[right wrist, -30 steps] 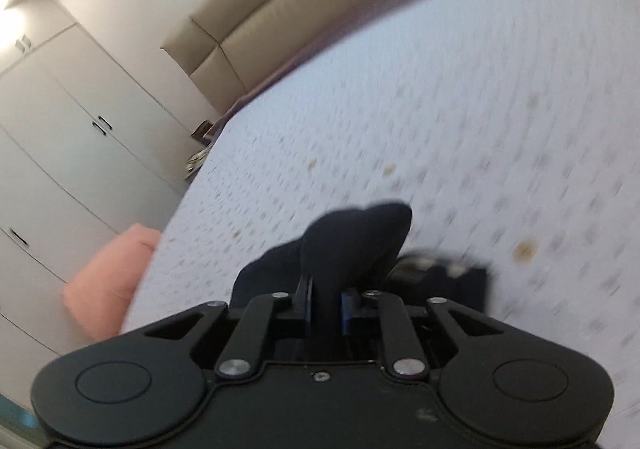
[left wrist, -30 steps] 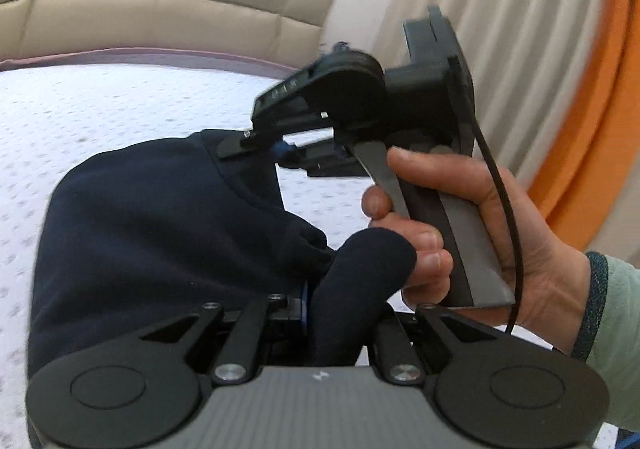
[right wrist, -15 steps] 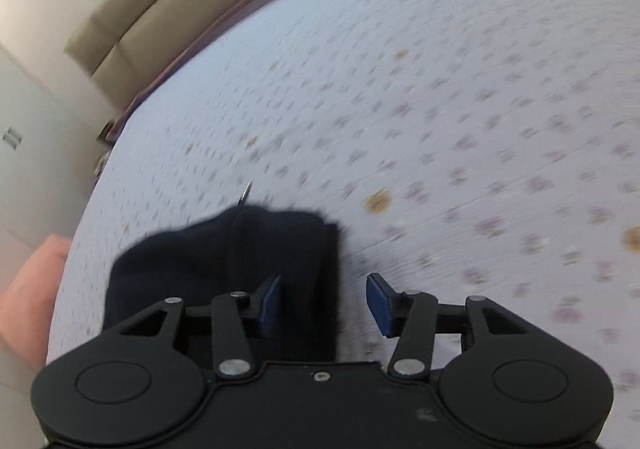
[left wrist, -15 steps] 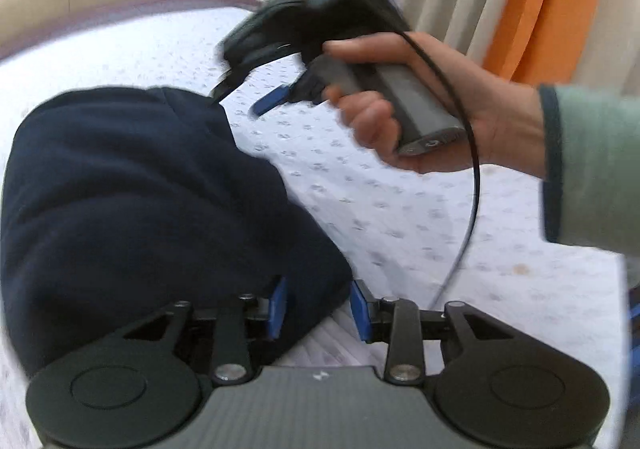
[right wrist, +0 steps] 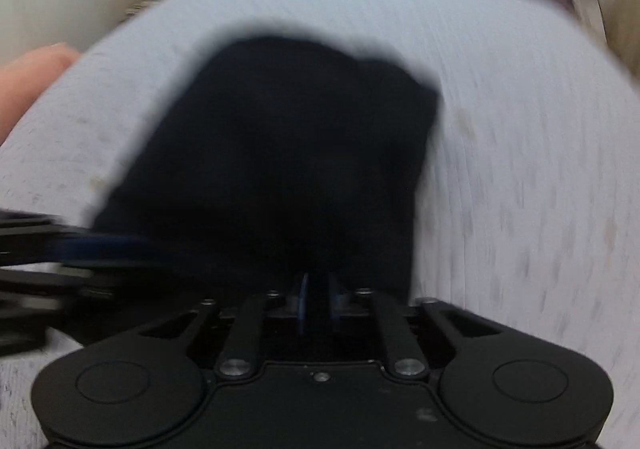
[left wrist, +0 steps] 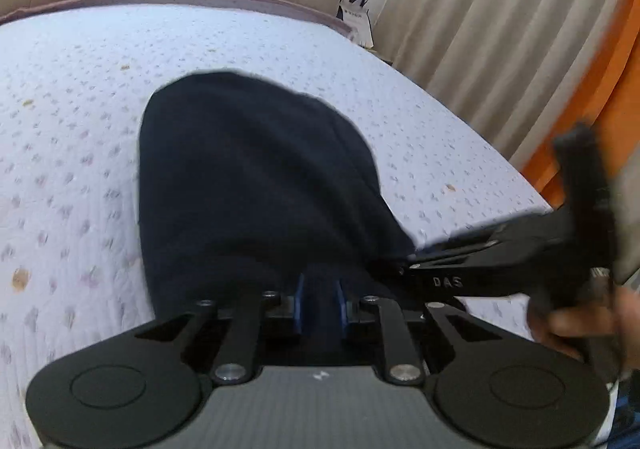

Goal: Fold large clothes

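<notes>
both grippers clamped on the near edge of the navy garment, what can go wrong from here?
1. The left gripper and right gripper pinch thick bunches of the navy garment; inner layers may slip out when lifted, spoiling the fold.
2. In the left wrist view the right gripper sits very close to the left one, so they could collide.
3. The right wrist view is motion-blurred; moving fast could drag the garment across the bedsheet.
</notes>
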`<state>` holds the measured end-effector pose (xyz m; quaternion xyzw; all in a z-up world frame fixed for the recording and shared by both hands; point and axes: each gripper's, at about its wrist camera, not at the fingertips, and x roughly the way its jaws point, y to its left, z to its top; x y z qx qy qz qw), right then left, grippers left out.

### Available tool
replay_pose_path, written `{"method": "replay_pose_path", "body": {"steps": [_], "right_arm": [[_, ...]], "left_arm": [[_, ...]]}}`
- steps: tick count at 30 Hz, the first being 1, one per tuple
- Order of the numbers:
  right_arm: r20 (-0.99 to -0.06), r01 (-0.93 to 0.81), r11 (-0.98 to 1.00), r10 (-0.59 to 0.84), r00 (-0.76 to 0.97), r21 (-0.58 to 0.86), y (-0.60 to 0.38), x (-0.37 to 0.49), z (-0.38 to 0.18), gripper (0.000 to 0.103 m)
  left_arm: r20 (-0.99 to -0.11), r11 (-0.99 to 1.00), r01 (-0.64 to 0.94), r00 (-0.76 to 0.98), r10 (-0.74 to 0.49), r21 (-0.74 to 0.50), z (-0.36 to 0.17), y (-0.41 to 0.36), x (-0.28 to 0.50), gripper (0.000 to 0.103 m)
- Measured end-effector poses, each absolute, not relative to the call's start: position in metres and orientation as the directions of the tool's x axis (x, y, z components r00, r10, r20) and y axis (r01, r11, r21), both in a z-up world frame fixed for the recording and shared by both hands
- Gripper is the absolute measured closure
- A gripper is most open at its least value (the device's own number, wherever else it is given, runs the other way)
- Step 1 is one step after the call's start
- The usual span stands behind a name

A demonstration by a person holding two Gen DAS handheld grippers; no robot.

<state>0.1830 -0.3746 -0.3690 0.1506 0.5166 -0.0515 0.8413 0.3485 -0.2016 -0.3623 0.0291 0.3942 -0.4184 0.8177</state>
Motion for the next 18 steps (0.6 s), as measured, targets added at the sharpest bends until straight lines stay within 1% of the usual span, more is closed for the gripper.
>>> {"method": "replay_pose_path", "body": {"steps": [1, 2, 5, 7, 8, 10, 11, 13, 14, 15, 16, 18], "right_arm": [[-0.881, 0.274, 0.929, 0.099, 0.463, 0.248, -0.385, 0.177, -0.371, 0.103], [-0.879, 0.292, 0.916, 0.116, 0.463, 0.274, -0.392, 0.174, -0.368, 0.103], [-0.877, 0.264, 0.941, 0.061, 0.477, 0.209, -0.387, 0.181, -0.343, 0.103], [-0.829, 0.223, 0.952, 0.05, 0.557, 0.207, -0.383, 0.19, -0.313, 0.103], [-0.789, 0.192, 0.957, 0.058, 0.611, 0.218, -0.381, 0.196, -0.298, 0.095], [-0.728, 0.122, 0.967, 0.081, 0.681, 0.222, -0.373, 0.22, -0.277, 0.087], [-0.707, 0.083, 0.971, 0.103, 0.7, 0.224, -0.367, 0.233, -0.273, 0.087], [-0.701, 0.009, 0.976, 0.15, 0.697, 0.219, -0.354, 0.267, -0.283, 0.087], [-0.728, -0.002, 0.981, 0.147, 0.67, 0.196, -0.348, 0.288, -0.298, 0.088], [-0.749, 0.022, 0.988, 0.101, 0.654, 0.152, -0.351, 0.313, -0.319, 0.091], [-0.743, 0.043, 0.991, 0.068, 0.666, 0.129, -0.355, 0.328, -0.331, 0.095], [-0.747, 0.159, 0.987, -0.082, 0.66, 0.032, -0.377, 0.356, -0.359, 0.097]], "left_arm": [[-0.665, 0.648, 0.704, 0.337, -0.666, -0.292, -0.361, -0.198, 0.348, 0.085], [-0.664, 0.651, 0.709, 0.352, -0.66, -0.271, -0.357, -0.197, 0.343, 0.085], [-0.662, 0.666, 0.725, 0.416, -0.624, -0.173, -0.351, -0.196, 0.32, 0.084], [-0.666, 0.681, 0.723, 0.451, -0.594, -0.117, -0.345, -0.196, 0.304, 0.084], [-0.665, 0.685, 0.722, 0.465, -0.584, -0.097, -0.343, -0.197, 0.302, 0.084], [-0.667, 0.689, 0.719, 0.469, -0.579, -0.092, -0.338, -0.197, 0.294, 0.083], [-0.667, 0.688, 0.72, 0.469, -0.579, -0.091, -0.337, -0.198, 0.292, 0.08], [-0.666, 0.688, 0.721, 0.475, -0.575, -0.079, -0.337, -0.198, 0.286, 0.078], [-0.666, 0.687, 0.724, 0.479, -0.572, -0.069, -0.339, -0.198, 0.284, 0.078], [-0.668, 0.684, 0.727, 0.479, -0.57, -0.063, -0.34, -0.199, 0.285, 0.078], [-0.666, 0.681, 0.73, 0.479, -0.572, -0.06, -0.341, -0.199, 0.285, 0.078], [-0.666, 0.677, 0.734, 0.478, -0.572, -0.055, -0.341, -0.198, 0.286, 0.078]]}}
